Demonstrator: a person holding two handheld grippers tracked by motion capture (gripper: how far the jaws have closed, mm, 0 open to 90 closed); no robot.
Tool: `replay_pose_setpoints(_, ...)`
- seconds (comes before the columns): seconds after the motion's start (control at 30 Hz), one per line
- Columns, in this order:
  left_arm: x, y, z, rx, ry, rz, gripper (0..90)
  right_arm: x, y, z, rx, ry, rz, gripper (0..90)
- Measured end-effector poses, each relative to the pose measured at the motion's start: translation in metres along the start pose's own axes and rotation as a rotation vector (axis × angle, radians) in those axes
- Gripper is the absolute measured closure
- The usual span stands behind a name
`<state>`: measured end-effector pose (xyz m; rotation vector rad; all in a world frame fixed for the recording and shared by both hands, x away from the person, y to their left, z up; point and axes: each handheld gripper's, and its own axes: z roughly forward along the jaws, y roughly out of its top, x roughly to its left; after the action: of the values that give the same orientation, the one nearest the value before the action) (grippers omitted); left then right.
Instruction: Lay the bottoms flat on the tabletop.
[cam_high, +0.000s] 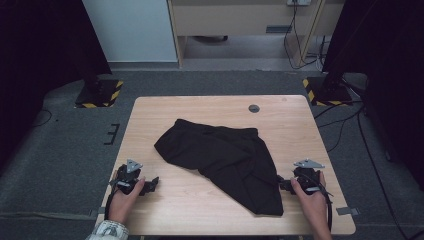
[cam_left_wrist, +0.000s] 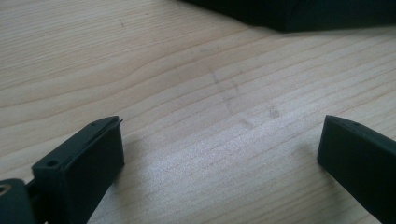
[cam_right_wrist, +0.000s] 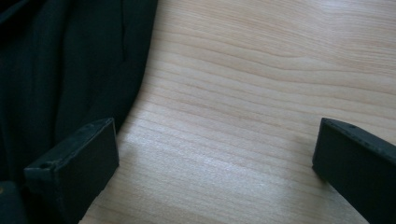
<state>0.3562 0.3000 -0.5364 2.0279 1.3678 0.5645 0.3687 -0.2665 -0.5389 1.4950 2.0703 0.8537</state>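
Black garment (cam_high: 222, 162) lies crumpled mid-counter (cam_high: 210, 107). Left tool (cam_high: 150, 184) and right tool (cam_high: 283, 184) rest either side, jaws wide, empty. Best approach: go low, pinch one cloth edge each, avoid bunched folds.

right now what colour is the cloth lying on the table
Plain black, no pattern; the cloth shows best in the high view, crumpled on the light wooden table.

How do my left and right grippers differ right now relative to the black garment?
The right gripper sits at the black garment's edge, cloth beside one jaw; the left gripper faces bare table, with the garment farther ahead. In the high view the left gripper rests near the table's left edge, the right gripper beside the garment's lower right corner. Both are open and hold nothing.
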Motion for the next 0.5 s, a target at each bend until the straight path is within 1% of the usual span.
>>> replay_pose_setpoints(0.07,-0.001,-0.001,-0.003,0.000,-0.003,0.002,0.0,0.002,0.000,0.000,-0.001,0.007,-0.006,0.6)
replay_pose_setpoints(0.1,-0.001,-0.002,-0.004,0.001,-0.012,0.001,2.0,0.002,0.000,0.000,0.001,0.011,-0.012,0.6)
replay_pose_setpoints(0.17,-0.006,-0.002,-0.009,-0.006,-0.058,0.001,5.4,0.004,0.000,0.000,0.000,0.016,-0.017,0.6)
replay_pose_setpoints(0.2,-0.010,-0.002,-0.012,-0.012,-0.075,0.017,6.4,0.005,0.001,0.000,0.002,0.020,-0.017,0.6)
replay_pose_setpoints(0.27,-0.021,0.000,-0.019,-0.024,-0.090,0.057,6.3,0.007,0.001,0.001,0.000,0.024,-0.024,0.6)
replay_pose_setpoints(0.3,-0.027,0.001,-0.022,-0.029,-0.099,0.069,6.3,0.007,0.001,0.001,0.002,0.031,-0.025,0.6)
replay_pose_setpoints(0.37,-0.036,0.004,-0.027,-0.053,-0.110,0.084,5.9,0.008,0.002,0.002,0.000,0.028,-0.026,0.6)
replay_pose_setpoints(0.4,-0.038,0.007,-0.028,-0.065,-0.122,0.094,5.6,0.008,0.002,0.002,0.001,0.027,-0.026,0.7)
replay_pose_setpoints(0.43,-0.036,0.012,-0.025,-0.077,-0.143,0.069,5.0,0.009,0.002,0.001,0.000,0.025,-0.024,0.9)
replay_pose_setpoints(0.47,-0.033,0.019,-0.021,-0.086,-0.157,0.020,5.0,0.009,0.001,0.001,-0.002,0.027,-0.027,1.2)
replay_pose_setpoints(0.5,-0.029,0.030,-0.016,-0.094,-0.162,-0.021,6.1,0.010,0.001,0.001,-0.001,0.033,-0.033,1.3)
